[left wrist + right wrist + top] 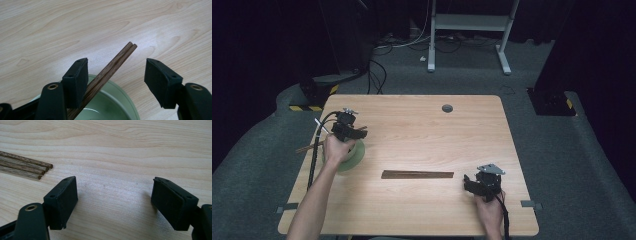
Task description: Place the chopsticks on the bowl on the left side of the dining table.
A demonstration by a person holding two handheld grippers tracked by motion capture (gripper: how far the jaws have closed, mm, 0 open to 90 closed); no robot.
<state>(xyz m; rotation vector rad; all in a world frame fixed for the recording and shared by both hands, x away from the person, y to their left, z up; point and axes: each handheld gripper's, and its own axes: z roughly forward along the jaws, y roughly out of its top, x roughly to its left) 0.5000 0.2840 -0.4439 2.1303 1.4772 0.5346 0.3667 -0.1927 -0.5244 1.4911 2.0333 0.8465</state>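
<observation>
Resting against one pad of the open left hand-held gripper [116, 75], the chopsticks [110, 67] point toward one o'clock above the green bowl [117, 102]; the right hand-held gripper [113, 200], also open, is empty.

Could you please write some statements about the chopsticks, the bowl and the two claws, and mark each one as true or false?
1. A pair of chopsticks lies between the jaws of the left claw, over the green bowl. True.
2. The left claw is clamped shut on the chopsticks. False: the jaws stand wide apart, and the pair lies beside one pad only.
3. The right claw holds a chopstick. False: its jaws are open with bare table between them.
4. More chopsticks lie in a row at the middle of the table. True.
5. The bowl stands next to the right claw. False: it is at the left side of the table, under the left hand.
</observation>
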